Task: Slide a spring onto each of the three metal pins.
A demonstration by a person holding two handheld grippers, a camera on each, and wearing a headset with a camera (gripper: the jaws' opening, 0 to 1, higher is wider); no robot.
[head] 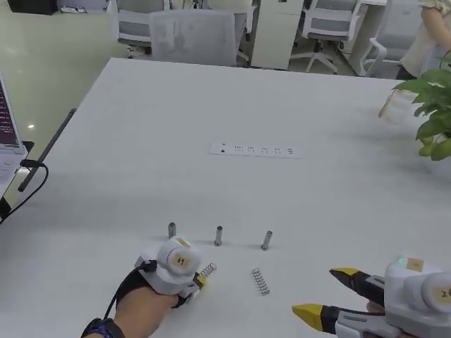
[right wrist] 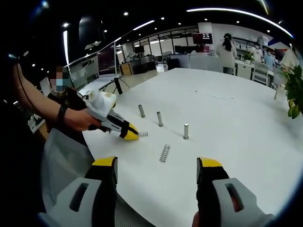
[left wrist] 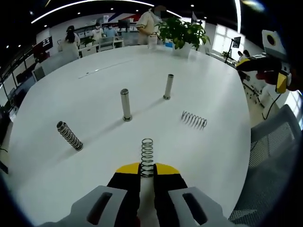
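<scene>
Three metal pins stand in a row on the white table. The left pin (head: pixel 172 229) (left wrist: pixel 69 135) wears a spring. The middle pin (head: pixel 218 236) (left wrist: pixel 125 104) and the right pin (head: pixel 266 240) (left wrist: pixel 168 86) are bare. My left gripper (head: pixel 199 279) (left wrist: pixel 147 169) is shut on the end of a second spring (head: pixel 208 270) (left wrist: pixel 147 152), just short of the middle pin. A third spring (head: pixel 261 281) (right wrist: pixel 164 152) lies loose on the table. My right gripper (head: pixel 325 292) (right wrist: pixel 156 163) hangs open at the near right, with nothing in it.
A white power strip (head: pixel 257 150) lies at the table's middle. A potted plant (head: pixel 433 105) and a clear jar (head: pixel 393 105) stand at the far right. A laptop and black cable (head: pixel 32 184) sit at the left edge. Office chairs (head: pixel 194 35) line the far side.
</scene>
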